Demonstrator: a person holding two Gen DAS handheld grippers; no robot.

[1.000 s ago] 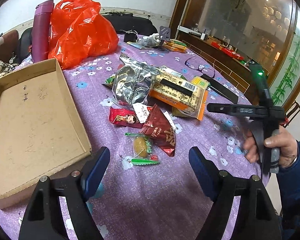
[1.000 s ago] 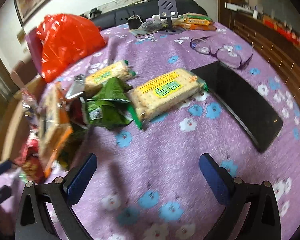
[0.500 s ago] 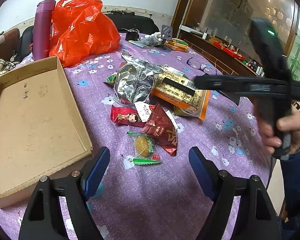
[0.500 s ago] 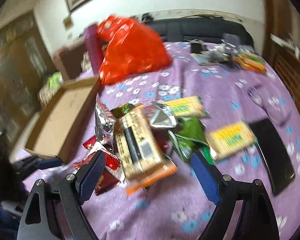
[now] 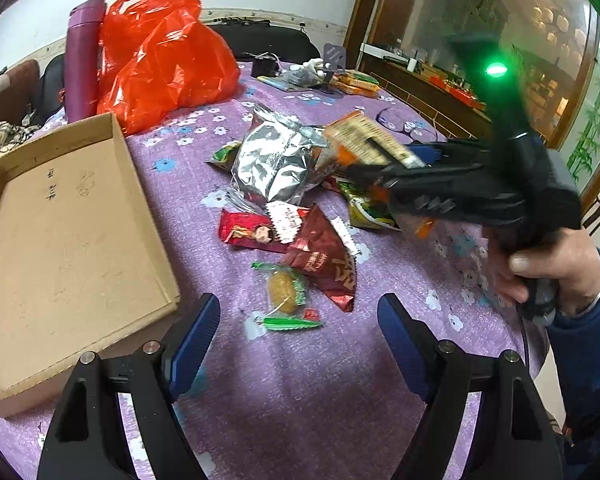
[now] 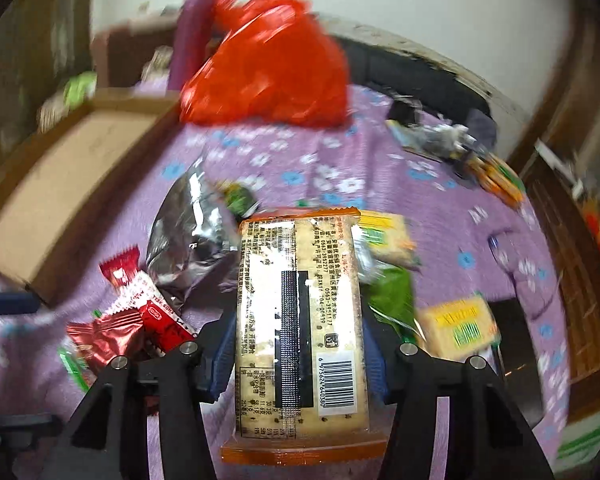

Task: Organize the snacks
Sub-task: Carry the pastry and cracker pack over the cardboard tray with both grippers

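Observation:
My right gripper [image 6: 298,344] is shut on an orange cracker pack [image 6: 300,312], its barcode side up, held above the snack pile; the pack [image 5: 364,144] and gripper [image 5: 400,168] also show blurred in the left wrist view. My left gripper [image 5: 300,336] is open and empty, low over the cloth. Just beyond it lie a small green-wrapped cake [image 5: 286,294], dark red packets [image 5: 324,256] and a silver foil bag [image 5: 280,164]. An empty cardboard tray [image 5: 60,240] lies to the left.
A red plastic bag [image 5: 160,56] and a purple flask [image 5: 82,56] stand behind the tray. Yellow cracker packs [image 6: 460,324], a green packet [image 6: 392,292], a black tablet and glasses [image 6: 508,252] lie on the right of the purple flowered tablecloth [image 5: 300,400].
My right gripper swung left over the pile, closed on the orange cracker pack and raised it off the other snacks. My left gripper has stayed still.

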